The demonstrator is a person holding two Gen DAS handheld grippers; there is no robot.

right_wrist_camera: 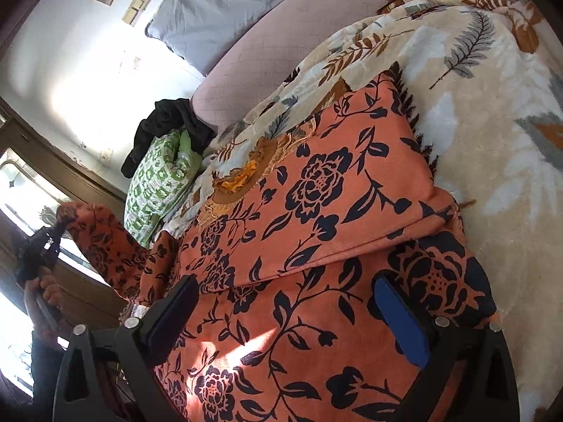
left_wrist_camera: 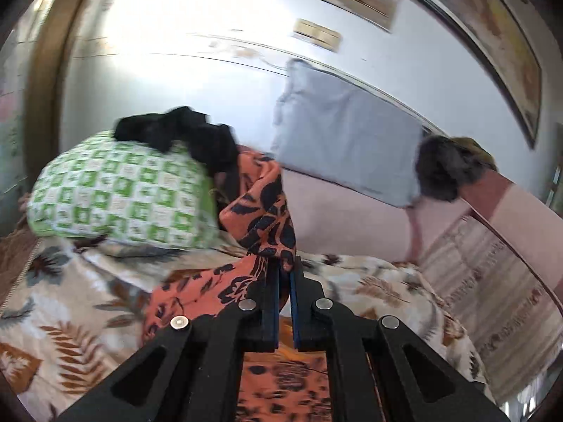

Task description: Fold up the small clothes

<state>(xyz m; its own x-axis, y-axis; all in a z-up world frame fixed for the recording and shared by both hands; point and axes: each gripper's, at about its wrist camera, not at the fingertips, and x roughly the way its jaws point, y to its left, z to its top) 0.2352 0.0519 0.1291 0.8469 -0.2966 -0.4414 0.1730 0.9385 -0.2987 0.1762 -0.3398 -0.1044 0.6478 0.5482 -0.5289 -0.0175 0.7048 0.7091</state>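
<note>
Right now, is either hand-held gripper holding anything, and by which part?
Left hand-held gripper is shut on the orange floral garment, pinching a bunched sleeve end lifted off the bed. Right hand-held gripper is open over the garment, holding nothing.

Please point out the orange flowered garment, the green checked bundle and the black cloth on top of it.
orange flowered garment (right_wrist_camera: 316, 190): right wrist view, flat middle part.
green checked bundle (left_wrist_camera: 119, 190): left wrist view, its middle.
black cloth (left_wrist_camera: 176, 130): left wrist view, its crumpled middle.
</note>
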